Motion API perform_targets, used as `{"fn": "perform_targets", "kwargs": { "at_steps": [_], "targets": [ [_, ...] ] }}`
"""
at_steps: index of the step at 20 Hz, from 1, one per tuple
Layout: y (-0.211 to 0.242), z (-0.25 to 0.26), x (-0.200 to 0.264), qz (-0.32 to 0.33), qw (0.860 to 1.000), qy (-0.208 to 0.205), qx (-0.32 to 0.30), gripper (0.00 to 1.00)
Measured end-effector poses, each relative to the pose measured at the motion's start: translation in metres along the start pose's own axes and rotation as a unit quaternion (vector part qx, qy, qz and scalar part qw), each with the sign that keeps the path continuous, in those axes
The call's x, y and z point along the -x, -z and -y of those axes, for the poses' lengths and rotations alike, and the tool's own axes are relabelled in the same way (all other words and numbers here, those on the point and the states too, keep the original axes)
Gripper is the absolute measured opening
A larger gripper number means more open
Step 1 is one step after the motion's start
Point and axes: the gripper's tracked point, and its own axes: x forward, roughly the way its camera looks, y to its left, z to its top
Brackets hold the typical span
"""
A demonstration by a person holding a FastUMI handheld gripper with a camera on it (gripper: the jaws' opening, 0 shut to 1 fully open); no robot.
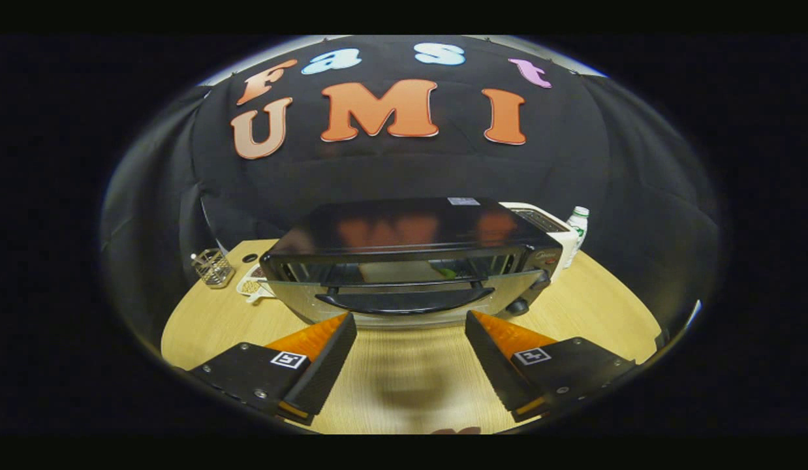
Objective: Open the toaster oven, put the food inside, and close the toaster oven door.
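Toaster oven [410, 261] sits on the wooden table [606, 294], door up and closed, handle [404, 301] just ahead of the gripper [410, 320]. Fingers spread wide, pinching nothing. Wire basket [211, 267] off left, bottle [577, 228] behind right.

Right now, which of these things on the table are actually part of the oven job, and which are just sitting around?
Part of the job:
toaster oven, door shut
door handle, just ahead of the fingers
gripper, open, holding nothing

Just lying about:
wire basket
white bottle
white appliance behind the oven
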Motion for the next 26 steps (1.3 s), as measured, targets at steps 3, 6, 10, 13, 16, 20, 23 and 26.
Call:
{"fn": "perform_targets", "kwargs": {
  "at_steps": [3, 6, 10, 13, 16, 20, 23, 26],
  "targets": [
    [-0.016, 0.007, -0.003, 0.012, 1.000, 0.010, 0.001, 0.99],
    [-0.036, 0.009, 0.003, 0.018, 1.000, 0.011, -0.007, 0.99],
    [-0.089, 0.014, 0.020, 0.050, 0.999, 0.001, -0.015, 0.99],
    [-0.146, 0.028, 0.038, 0.091, 0.996, 0.011, -0.007, 0.99],
    [-0.195, 0.037, 0.065, 0.126, 0.992, 0.017, -0.007, 0.99],
    [-0.249, 0.049, 0.105, 0.164, 0.986, 0.018, -0.002, 0.99],
    [-0.276, 0.063, 0.131, 0.179, 0.983, 0.032, 0.012, 0.99],
    [-0.302, 0.062, 0.157, 0.205, 0.978, 0.023, 0.016, 0.99]
  ]
}}
